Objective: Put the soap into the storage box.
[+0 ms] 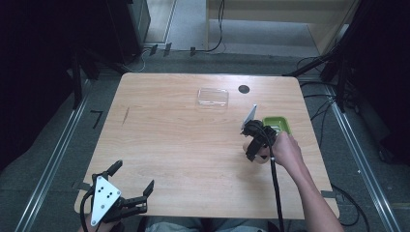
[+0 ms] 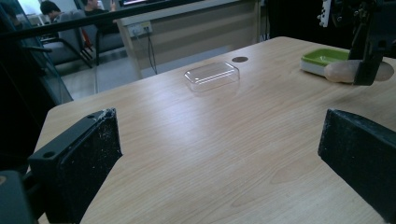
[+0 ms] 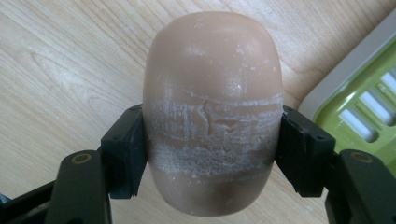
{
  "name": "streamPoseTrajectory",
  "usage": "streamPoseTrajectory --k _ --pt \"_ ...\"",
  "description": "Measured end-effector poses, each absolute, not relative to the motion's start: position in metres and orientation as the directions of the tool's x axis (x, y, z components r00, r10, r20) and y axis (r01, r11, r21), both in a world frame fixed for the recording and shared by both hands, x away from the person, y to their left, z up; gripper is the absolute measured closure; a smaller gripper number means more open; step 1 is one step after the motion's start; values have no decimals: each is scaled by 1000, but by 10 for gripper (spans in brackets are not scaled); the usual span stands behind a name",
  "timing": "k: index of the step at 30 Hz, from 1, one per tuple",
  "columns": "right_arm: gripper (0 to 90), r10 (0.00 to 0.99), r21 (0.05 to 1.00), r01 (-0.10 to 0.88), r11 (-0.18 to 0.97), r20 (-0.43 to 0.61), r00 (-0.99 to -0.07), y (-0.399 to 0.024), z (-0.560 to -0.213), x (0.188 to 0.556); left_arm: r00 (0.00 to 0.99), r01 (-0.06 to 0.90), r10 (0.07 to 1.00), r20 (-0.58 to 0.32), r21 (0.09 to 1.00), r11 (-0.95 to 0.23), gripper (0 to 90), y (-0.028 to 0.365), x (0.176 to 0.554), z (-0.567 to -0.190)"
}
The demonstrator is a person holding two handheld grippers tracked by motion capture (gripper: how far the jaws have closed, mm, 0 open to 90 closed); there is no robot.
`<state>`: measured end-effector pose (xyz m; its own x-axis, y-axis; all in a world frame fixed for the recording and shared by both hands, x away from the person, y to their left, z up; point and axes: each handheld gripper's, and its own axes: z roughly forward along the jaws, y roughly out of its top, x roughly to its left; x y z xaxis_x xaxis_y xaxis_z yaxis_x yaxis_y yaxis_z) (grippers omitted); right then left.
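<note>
soap [image 3: 212, 112] | clamped in R hand-held gripper [image 3: 211, 154], above worktop [image 1: 183, 145] at 3 o'clock, just beside green dish [image 1: 279, 123] | L hand-held gripper [image 1: 130, 186] at 7 o'clock, jaws apart, holding nothing

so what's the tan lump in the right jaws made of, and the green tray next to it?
Tan lump: probably bar soap, waxy matte, with white scuffed bands and a crack where the right hand-held gripper clamps it. Green tray: looks like moulded plastic, smooth, with slotted green insert and pale rim.
</note>
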<state>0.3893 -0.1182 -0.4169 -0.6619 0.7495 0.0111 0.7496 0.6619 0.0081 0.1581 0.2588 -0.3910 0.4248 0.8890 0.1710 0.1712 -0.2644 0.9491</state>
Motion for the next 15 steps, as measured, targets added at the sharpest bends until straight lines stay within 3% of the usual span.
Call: streamPoseTrajectory --k 15 --pt "337 756 21 756 655 8 -655 -130 -405 398 424 171 889 170 950 -263 0 259 158 -391"
